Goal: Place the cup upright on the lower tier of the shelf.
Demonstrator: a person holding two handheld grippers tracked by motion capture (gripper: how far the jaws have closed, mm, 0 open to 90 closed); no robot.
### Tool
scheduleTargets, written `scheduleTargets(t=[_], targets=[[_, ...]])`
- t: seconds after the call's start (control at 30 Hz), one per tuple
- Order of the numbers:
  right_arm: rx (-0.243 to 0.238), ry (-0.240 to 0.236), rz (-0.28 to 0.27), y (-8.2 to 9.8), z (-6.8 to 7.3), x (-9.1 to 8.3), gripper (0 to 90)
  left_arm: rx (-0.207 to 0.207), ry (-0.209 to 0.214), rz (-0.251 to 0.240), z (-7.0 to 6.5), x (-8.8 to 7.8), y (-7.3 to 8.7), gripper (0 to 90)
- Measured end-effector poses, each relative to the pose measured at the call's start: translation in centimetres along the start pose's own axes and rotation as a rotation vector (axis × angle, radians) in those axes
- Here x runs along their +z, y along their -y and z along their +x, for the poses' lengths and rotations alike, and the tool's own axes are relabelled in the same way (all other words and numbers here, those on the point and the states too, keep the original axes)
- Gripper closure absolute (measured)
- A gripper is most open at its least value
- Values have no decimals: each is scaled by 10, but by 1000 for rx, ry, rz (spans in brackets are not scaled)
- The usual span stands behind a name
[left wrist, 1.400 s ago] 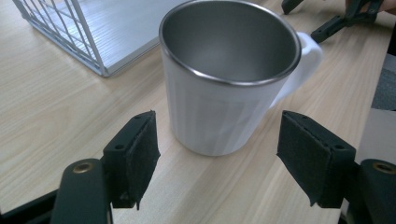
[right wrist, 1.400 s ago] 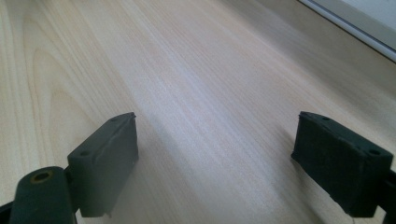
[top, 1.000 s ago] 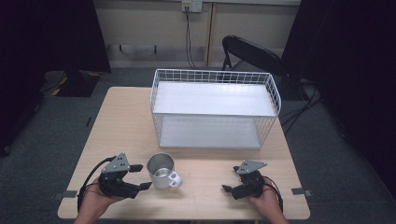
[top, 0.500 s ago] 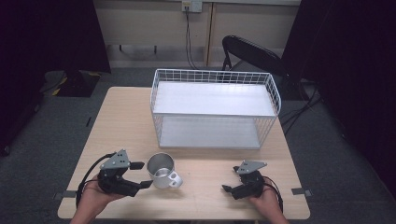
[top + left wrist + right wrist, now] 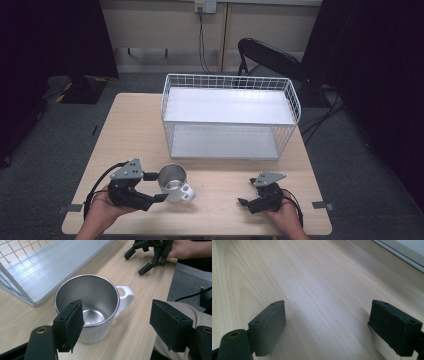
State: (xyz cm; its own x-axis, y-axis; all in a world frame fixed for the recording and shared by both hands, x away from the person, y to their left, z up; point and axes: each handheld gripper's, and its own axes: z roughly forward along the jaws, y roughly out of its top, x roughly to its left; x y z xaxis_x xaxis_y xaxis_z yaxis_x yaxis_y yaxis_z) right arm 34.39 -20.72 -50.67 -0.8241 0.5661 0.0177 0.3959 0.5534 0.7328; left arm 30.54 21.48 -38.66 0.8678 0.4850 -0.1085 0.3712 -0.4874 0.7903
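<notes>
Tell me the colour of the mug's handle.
White; the mug itself is bare silver metal. The handle shows best in the left gripper view.

The worktop (image 5: 135,130) has bare wood along its whole left strip and across the front between the two hand-held grippers. The wire basket (image 5: 230,117) takes up the rear middle and right, its front wall standing as a barrier; its top is open, so entry is from above. A narrow bare strip runs along its right side. The mug (image 5: 172,182) stands upright at the front left, just before the left hand-held gripper (image 5: 156,186), whose jaws stand wide, one on each side of the mug without touching. Between mug and basket lies a clear strip of wood. Before the right hand-held gripper (image 5: 245,192), jaws apart, is only bare wood.
</notes>
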Motion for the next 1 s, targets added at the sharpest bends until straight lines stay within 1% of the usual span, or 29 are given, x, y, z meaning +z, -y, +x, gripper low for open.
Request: scheduleTargets(t=[0.13,0.37,0.67,0.73,0.8,0.87,0.9,0.93,0.97,1.0], targets=[[0,0,0,0,0,0,129,-1,4,2,-1,2,-3,266],[0,0,0,0,0,0,129,20,17,0,-5,6,-11,266],[0,0,0,0,0,0,129,30,26,8,-7,13,-16,270],[0,0,0,0,0,0,129,37,30,14,-9,16,-17,274],[0,0,0,0,0,0,130,46,38,28,-11,22,-17,282],[0,0,0,0,0,0,129,47,37,33,-11,25,-17,283],[0,0,0,0,0,0,130,49,36,42,-11,30,-16,286],[0,0,0,0,0,0,130,49,36,42,-11,30,-16,289],[0,0,0,0,0,0,130,48,31,52,-11,35,-15,298],[0,0,0,0,0,0,129,48,31,52,-11,35,-15,305]])
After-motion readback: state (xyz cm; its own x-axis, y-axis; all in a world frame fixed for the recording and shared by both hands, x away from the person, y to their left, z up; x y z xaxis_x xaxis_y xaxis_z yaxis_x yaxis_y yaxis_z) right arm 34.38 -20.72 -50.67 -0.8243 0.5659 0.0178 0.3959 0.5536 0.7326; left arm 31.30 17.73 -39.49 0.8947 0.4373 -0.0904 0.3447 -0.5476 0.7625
